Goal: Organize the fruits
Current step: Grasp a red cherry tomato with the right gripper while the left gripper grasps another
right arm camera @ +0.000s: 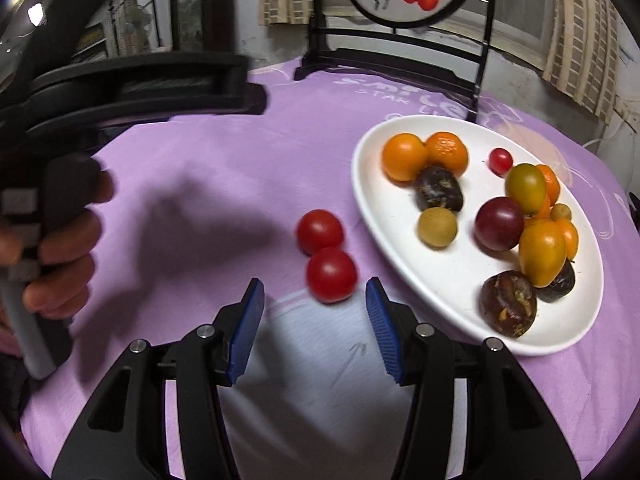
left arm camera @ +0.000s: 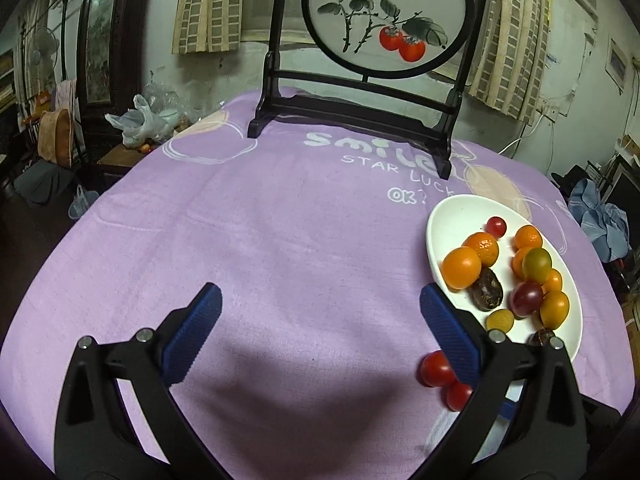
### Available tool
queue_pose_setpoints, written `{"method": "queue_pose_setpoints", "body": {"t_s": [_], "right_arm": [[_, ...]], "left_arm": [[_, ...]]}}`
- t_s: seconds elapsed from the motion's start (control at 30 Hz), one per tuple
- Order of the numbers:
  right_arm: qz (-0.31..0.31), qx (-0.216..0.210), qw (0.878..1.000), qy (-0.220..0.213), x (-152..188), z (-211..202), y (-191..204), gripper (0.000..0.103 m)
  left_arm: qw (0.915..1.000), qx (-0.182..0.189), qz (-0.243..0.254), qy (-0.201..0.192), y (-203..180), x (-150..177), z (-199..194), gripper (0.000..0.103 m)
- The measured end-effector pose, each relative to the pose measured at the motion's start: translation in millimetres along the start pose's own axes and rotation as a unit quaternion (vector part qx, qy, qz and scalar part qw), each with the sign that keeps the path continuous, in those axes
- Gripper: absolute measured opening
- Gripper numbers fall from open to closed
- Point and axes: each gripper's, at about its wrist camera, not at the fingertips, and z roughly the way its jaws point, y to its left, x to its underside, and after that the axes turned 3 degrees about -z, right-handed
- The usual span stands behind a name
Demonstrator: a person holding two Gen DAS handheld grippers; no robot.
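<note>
A white oval plate [right arm camera: 384, 216] holds several fruits: oranges, cherry tomatoes, dark wrinkled fruits and a longan. It also shows in the left wrist view [left arm camera: 444, 220]. Two red cherry tomatoes lie on the purple cloth left of the plate, one farther [right arm camera: 319, 231], one nearer [right arm camera: 331, 274]; the left wrist view shows them [left arm camera: 436, 368] behind the right finger. My right gripper [right arm camera: 315, 298] is open, empty, its tips just short of the nearer tomato. My left gripper [left arm camera: 320, 300] is open and empty over bare cloth, left of the plate.
A dark wooden stand with a round persimmon painting [left arm camera: 384, 20] stands at the table's far side. A purple cloth [left arm camera: 260, 220] covers the round table. The hand holding the left gripper [right arm camera: 60, 240] is at the left in the right wrist view.
</note>
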Motion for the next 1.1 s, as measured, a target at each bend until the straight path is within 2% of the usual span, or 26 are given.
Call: {"method": "queue_pose_setpoints", "body": {"t_s": [0.2, 0.43, 0.67, 0.77, 0.87, 0.97, 1.1], "right_arm": [[0.013, 0.000, 1.000, 0.017, -10, 19, -6, 0.052], [-0.018, 0.023, 0.999, 0.025, -12, 29, 7, 0.052], [-0.008, 0.039, 0.999, 0.027, -11, 28, 3, 0.032], [-0.005, 0.040, 0.999, 0.027, -9, 25, 2, 0.030], [0.002, 0.028, 0.999, 0.026, -6, 20, 0, 0.030], [0.032, -0.009, 0.999, 0.016, -4, 4, -11, 0.030], [0.089, -0.036, 0.995, -0.028, 0, -31, -36, 0.030]], "left_arm": [[0.9999, -0.007, 0.014, -0.005, -4, 1, -2, 0.101], [1.0000, 0.000, 0.000, 0.002, -1, -1, -3, 0.101], [1.0000, 0.004, -0.003, 0.005, 0, -1, -2, 0.101], [1.0000, 0.001, 0.000, 0.005, 0, -1, -1, 0.101], [0.9999, 0.005, -0.002, 0.012, 1, -1, 1, 0.101], [0.9998, 0.004, 0.000, 0.017, 0, 1, 3, 0.101], [0.9996, 0.006, 0.004, 0.027, -2, 3, 7, 0.101]]}}
